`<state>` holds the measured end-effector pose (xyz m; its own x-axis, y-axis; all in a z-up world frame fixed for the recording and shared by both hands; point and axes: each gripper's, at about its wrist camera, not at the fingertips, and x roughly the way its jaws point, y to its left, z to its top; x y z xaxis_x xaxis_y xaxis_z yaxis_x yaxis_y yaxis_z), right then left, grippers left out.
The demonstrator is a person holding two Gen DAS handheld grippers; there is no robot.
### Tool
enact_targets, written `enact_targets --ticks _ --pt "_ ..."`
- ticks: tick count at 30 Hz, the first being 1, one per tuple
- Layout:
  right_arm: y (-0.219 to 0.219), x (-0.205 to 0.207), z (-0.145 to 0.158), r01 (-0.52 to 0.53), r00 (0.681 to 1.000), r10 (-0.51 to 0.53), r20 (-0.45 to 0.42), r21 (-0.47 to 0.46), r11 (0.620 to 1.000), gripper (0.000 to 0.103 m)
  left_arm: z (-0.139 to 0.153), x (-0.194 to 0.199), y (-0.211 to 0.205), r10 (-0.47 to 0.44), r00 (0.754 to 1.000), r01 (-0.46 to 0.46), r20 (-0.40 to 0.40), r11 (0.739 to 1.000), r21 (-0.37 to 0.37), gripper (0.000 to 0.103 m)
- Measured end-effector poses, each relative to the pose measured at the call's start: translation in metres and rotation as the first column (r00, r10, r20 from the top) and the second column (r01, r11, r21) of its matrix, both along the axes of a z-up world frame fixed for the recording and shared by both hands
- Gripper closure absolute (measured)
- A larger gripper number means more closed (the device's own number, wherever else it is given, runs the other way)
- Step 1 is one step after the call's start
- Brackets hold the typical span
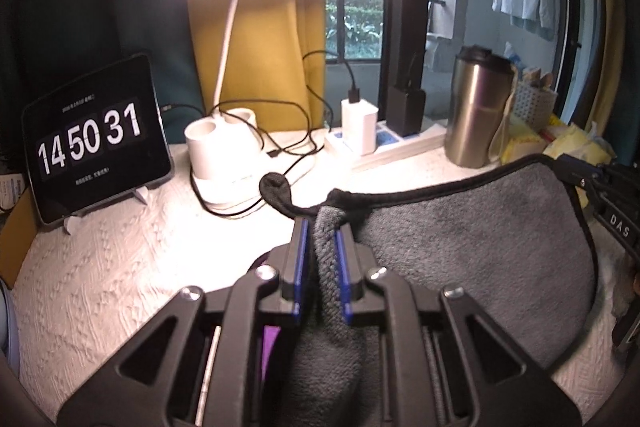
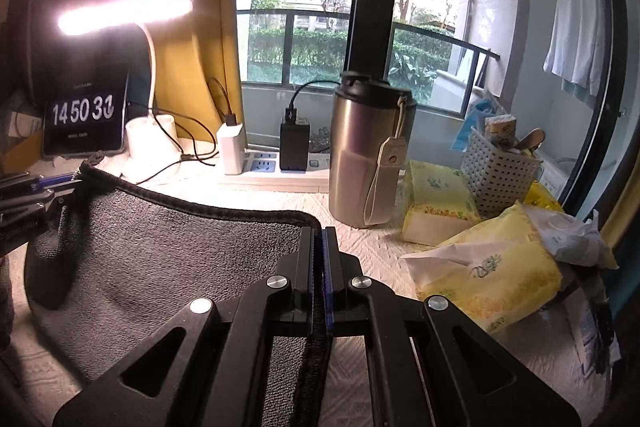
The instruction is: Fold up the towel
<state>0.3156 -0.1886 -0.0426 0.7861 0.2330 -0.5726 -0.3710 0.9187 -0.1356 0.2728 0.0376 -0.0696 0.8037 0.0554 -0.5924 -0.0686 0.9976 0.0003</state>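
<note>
A grey towel (image 1: 472,239) with a black hem hangs stretched between my two grippers above the white textured tablecloth (image 1: 120,267). My left gripper (image 1: 322,227) is shut on the towel's left corner, with bunched cloth between the blue pads. In the right wrist view the towel (image 2: 168,251) spreads to the left, and my right gripper (image 2: 319,235) is shut on its right hemmed edge. The right gripper shows at the right edge of the left wrist view (image 1: 600,195). The left gripper shows at the left edge of the right wrist view (image 2: 36,195).
A lit white desk lamp (image 1: 228,147), a tablet clock (image 1: 96,143), a power strip with chargers (image 2: 276,167) and cables stand at the back. A steel tumbler (image 2: 368,155), tissue packs (image 2: 492,275) and a white basket (image 2: 500,179) stand to the right.
</note>
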Motion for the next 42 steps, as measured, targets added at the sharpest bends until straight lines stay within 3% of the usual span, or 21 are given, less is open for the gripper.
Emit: enact_targets --ticks 13,19,24,28,40,42 --pt "0.009 0.029 -0.041 0.006 0.996 -0.01 -0.087 -0.045 0.999 0.099 -0.039 0.034 0.01 0.019 0.993 -0.02 -0.117 1.0 -0.001 0.086" --pt "0.008 0.035 -0.049 0.016 0.993 -0.022 -0.119 -0.054 0.998 0.099 -0.052 0.047 0.013 0.035 0.984 -0.037 -0.177 0.999 -0.007 0.08" --pt "0.009 0.038 -0.052 0.017 0.99 -0.026 -0.139 -0.063 0.998 0.099 -0.051 0.045 0.019 0.063 0.982 -0.067 -0.176 0.998 -0.018 0.071" --pt "0.009 0.039 -0.053 0.021 0.988 -0.031 -0.151 -0.074 0.997 0.099 -0.051 0.044 0.03 0.1 0.979 -0.105 -0.18 0.994 -0.016 0.056" --pt "0.012 0.044 -0.059 0.031 0.978 -0.05 -0.202 -0.098 0.995 0.098 -0.045 0.031 0.042 0.131 0.974 -0.134 -0.187 0.991 -0.004 0.055" --pt "0.012 0.043 -0.057 0.037 0.977 -0.056 -0.205 -0.097 0.995 0.091 -0.042 0.028 0.043 0.134 0.975 -0.137 -0.18 0.991 -0.006 0.055"
